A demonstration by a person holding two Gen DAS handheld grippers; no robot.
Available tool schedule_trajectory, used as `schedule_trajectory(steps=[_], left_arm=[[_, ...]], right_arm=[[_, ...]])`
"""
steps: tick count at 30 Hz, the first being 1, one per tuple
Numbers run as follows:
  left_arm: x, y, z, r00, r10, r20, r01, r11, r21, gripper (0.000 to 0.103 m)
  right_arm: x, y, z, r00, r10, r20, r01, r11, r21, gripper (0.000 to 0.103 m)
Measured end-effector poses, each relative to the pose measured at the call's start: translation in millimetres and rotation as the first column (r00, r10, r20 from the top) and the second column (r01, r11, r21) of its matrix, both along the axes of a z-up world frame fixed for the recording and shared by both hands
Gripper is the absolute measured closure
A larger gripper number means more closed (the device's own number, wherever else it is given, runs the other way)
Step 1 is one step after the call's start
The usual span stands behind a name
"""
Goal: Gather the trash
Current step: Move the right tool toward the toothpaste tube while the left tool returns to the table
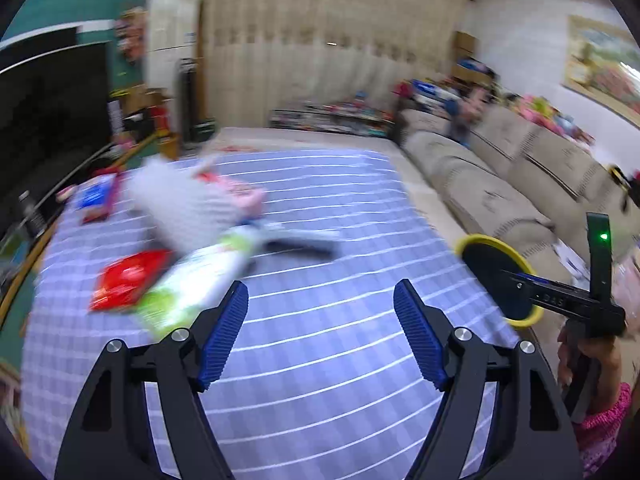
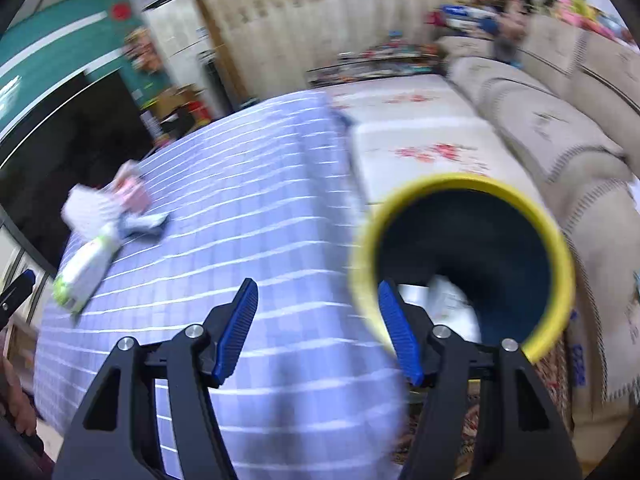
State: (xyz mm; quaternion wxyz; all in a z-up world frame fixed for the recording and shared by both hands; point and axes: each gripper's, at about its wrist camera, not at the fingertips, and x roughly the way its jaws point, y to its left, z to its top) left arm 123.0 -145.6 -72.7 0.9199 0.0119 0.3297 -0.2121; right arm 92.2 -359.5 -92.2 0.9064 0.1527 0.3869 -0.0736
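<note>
The blue-and-white checked tablecloth (image 1: 320, 320) serves as the landmark, and every piece of trash lies on its far-left part. The left gripper (image 1: 320, 332) hangs over the near middle of the cloth, its blue ribbed pads well apart with only bare cloth between them. Just beyond and left of its left finger lies a green-and-white plastic packet (image 1: 192, 284), close to the fingertip but not between the pads. Beside that packet, further left, sits a red foil wrapper (image 1: 128, 280). Behind them, toward the far left corner of the cloth, lie a crumpled white tissue (image 1: 180, 204), a pink-and-red wrapper (image 1: 240, 192) and a blue-and-red packet (image 1: 96, 198); all are blurred.

The right gripper (image 2: 318, 332) hangs over the cloth's near right edge. Its pads stand fairly wide apart. A yellow-rimmed, dark blue round bin (image 2: 464, 256) sits off the right edge of the cloth, its rim passing right at the right finger, whose tip reaches inside the rim; whether the bin is gripped cannot be told. Something pale lies blurred inside the bin. From this gripper the trash lies well away, across the cloth to the far left.
</note>
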Motion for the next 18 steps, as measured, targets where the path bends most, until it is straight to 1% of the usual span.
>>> schedule_trajectory(steps=[2,5,6,8,9,11,14,17,18], left_arm=[[0,32,-1,0.998,0.064,-0.005,-0.064,0.998,-0.011,0.028],[-1,69,-5,0.991,0.129,-0.019,-0.129,0.991,-0.032,0.028],[-1,74,-6,0.99,0.14,-0.021,-0.141,0.989,-0.033,0.028],[0,89,-10,0.987,0.16,-0.025,-0.16,0.987,-0.031,0.028],[-2,95,-11,0.986,0.163,-0.028,-0.164,0.986,-0.031,0.028],[-1,100,-13,0.985,0.167,-0.036,-0.168,0.985,-0.036,0.028],[-3,97,-11,0.987,0.158,-0.035,-0.159,0.986,-0.046,0.028],[-4,100,-8,0.988,0.154,-0.028,-0.155,0.986,-0.06,0.028],[-4,100,-8,0.988,0.154,-0.032,-0.156,0.986,-0.068,0.028]], right_arm=[[18,29,2,0.998,0.067,0.008,-0.067,0.998,-0.005,0.043],[42,64,4,0.99,0.141,0.006,-0.141,0.99,-0.009,0.043],[52,80,5,0.984,0.175,0.01,-0.175,0.984,-0.001,0.043],[61,97,8,0.977,0.215,0.015,-0.215,0.977,0.004,0.043],[68,110,10,0.973,0.229,0.019,-0.229,0.973,-0.011,0.043],[79,123,9,0.973,0.232,0.016,-0.231,0.972,-0.046,0.042],[101,128,3,0.969,0.246,-0.023,-0.247,0.965,-0.084,0.041],[126,134,0,0.956,0.287,-0.057,-0.292,0.945,-0.149,0.041],[133,138,0,0.949,0.307,-0.072,-0.315,0.931,-0.185,0.041]])
